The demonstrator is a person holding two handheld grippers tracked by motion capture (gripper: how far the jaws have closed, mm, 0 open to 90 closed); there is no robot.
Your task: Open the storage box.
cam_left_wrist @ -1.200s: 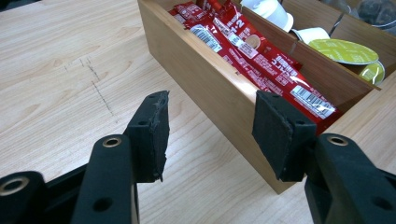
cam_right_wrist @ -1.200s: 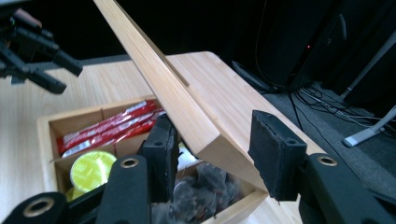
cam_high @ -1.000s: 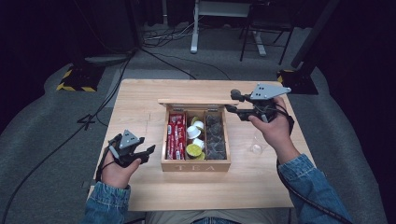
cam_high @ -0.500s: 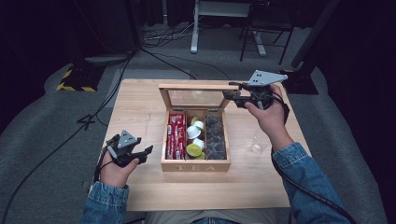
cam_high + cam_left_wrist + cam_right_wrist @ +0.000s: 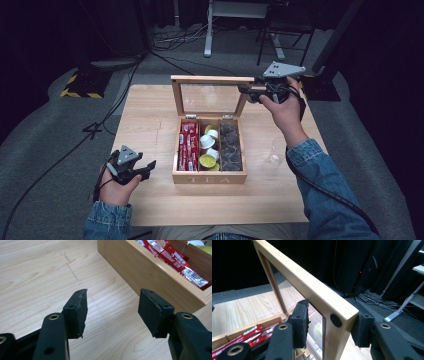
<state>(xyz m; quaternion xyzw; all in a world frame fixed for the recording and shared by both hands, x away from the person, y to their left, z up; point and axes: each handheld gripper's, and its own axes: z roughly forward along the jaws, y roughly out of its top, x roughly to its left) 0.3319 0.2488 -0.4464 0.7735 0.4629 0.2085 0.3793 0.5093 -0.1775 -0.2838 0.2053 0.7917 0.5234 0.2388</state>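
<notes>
Jaws of right gripper straddle the wooden glass-paned lid.

Bright, evenly lit table amid dark surroundings; soft shadows, sharp close-ups, no glare.

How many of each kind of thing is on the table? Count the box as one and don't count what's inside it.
Wooden tea box: 1
Clear glass: 1
Hand-held grippers: 2, the left hand-held gripper and the right hand-held gripper
Total: 4
</notes>
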